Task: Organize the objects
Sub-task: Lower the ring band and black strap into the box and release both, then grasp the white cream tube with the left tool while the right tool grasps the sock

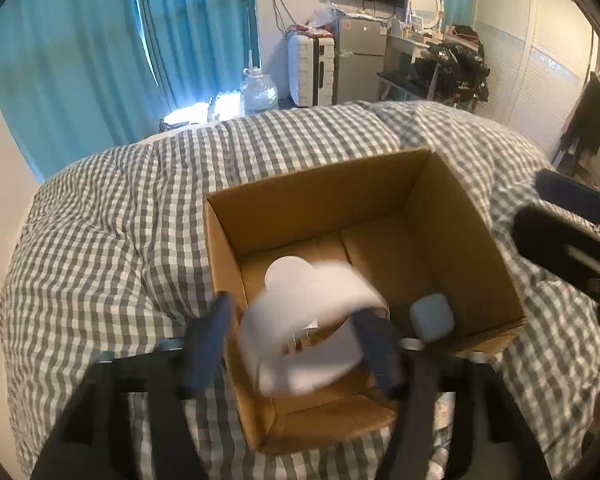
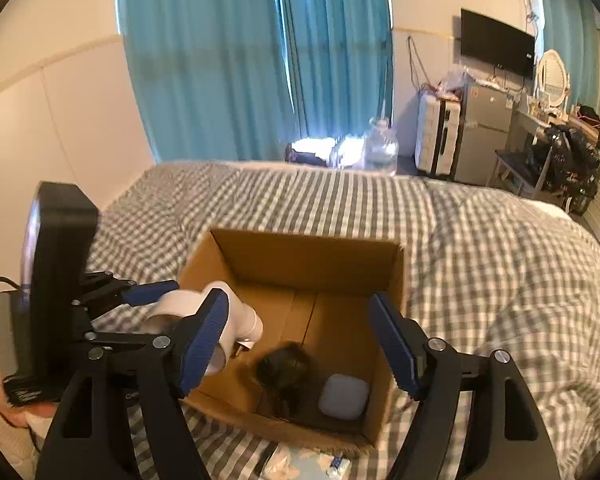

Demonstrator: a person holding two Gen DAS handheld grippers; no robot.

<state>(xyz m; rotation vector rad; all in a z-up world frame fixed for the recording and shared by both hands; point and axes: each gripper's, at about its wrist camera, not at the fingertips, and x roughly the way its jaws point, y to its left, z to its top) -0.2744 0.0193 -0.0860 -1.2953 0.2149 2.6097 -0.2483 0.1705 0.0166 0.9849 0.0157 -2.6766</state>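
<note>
An open cardboard box (image 1: pixel 320 196) sits on the checked bed cover; it also shows in the right wrist view (image 2: pixel 300 248). My left gripper (image 1: pixel 300 340) has its jaws spread, and a blurred white tape roll (image 1: pixel 308 324) hangs between them over the box's near left corner; whether the pads touch it I cannot tell. The roll (image 2: pixel 228 320) and the left gripper (image 2: pixel 172 308) show at the box's left wall in the right wrist view. My right gripper (image 2: pixel 304 348) is open and empty above the box. Inside lie a pale blue case (image 2: pixel 343 397), a dark object (image 2: pixel 284 372) and a white round thing (image 1: pixel 286 276).
The grey-white checked bed cover (image 2: pixel 480 264) surrounds the box. A small light packet (image 2: pixel 312 462) lies on the bed at the box's near edge. Blue curtains, a water bottle (image 1: pixel 258 90), a suitcase, a small fridge and a desk stand beyond the bed.
</note>
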